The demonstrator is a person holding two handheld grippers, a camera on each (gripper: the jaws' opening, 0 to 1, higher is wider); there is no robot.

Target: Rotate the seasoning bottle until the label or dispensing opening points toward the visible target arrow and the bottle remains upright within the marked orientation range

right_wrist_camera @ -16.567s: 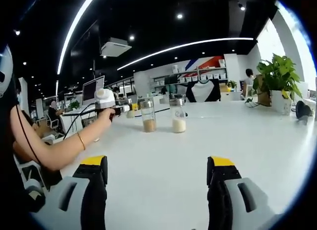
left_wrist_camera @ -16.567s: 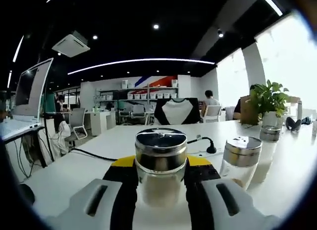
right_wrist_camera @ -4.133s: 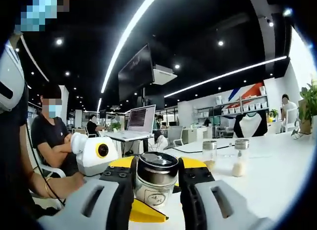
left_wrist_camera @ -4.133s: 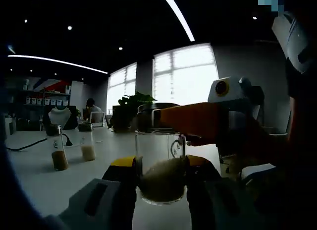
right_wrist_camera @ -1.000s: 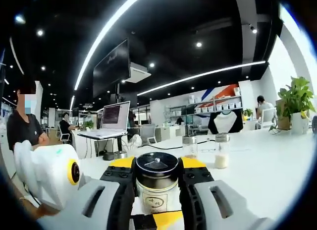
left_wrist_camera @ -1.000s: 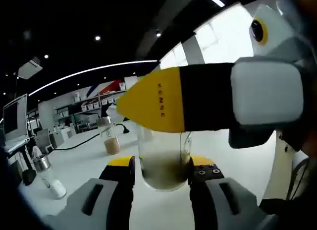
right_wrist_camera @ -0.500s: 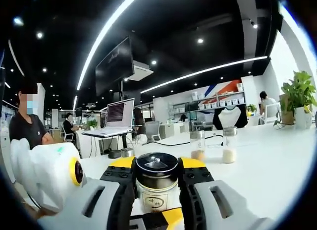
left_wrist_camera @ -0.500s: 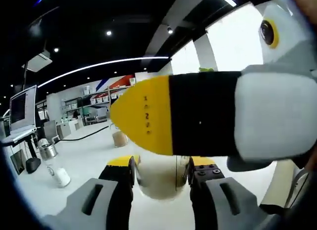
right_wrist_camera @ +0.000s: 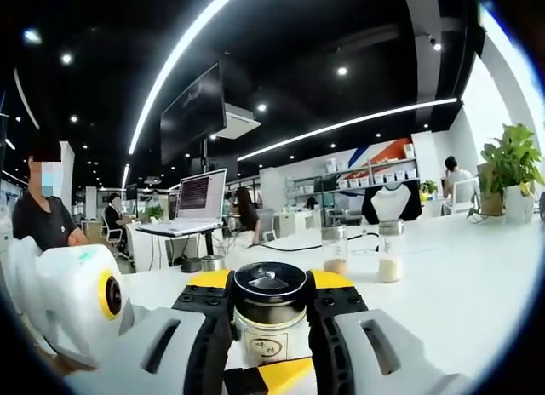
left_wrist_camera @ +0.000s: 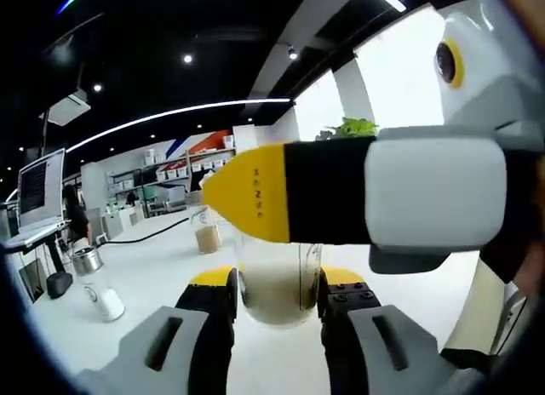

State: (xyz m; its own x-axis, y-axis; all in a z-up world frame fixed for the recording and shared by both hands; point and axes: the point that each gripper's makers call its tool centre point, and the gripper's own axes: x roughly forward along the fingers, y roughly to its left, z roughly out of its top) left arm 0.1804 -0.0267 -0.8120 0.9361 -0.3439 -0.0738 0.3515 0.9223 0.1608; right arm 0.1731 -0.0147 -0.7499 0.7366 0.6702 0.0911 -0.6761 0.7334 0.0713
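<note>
The seasoning bottle (left_wrist_camera: pixel 274 286) is clear glass with pale grains in its lower half, and it stands upright between the yellow-tipped fingers of my left gripper (left_wrist_camera: pixel 277 283), which is shut on its body. One finger (left_wrist_camera: pixel 281 191) of the right gripper crosses in front of the bottle's top and hides the lid. In the right gripper view, my right gripper (right_wrist_camera: pixel 271 294) is shut on the bottle's dark steel lid (right_wrist_camera: pixel 271 280). A cream label (right_wrist_camera: pixel 271 344) faces this camera. A left gripper finger (right_wrist_camera: pixel 274 375) shows low in front.
Two more seasoning bottles stand on the white table (right_wrist_camera: pixel 460 276): brown-filled (right_wrist_camera: pixel 335 249) and white-filled (right_wrist_camera: pixel 390 250); they are also in the left view (left_wrist_camera: pixel 204 233) (left_wrist_camera: pixel 98 289). A laptop (right_wrist_camera: pixel 200 203) and seated person (right_wrist_camera: pixel 43 216) are left, a potted plant (right_wrist_camera: pixel 511 169) right.
Both views have swung a little. In the left gripper view the right gripper's finger sits slightly further right, so more of the glass body shows. Both grippers keep their hold.
</note>
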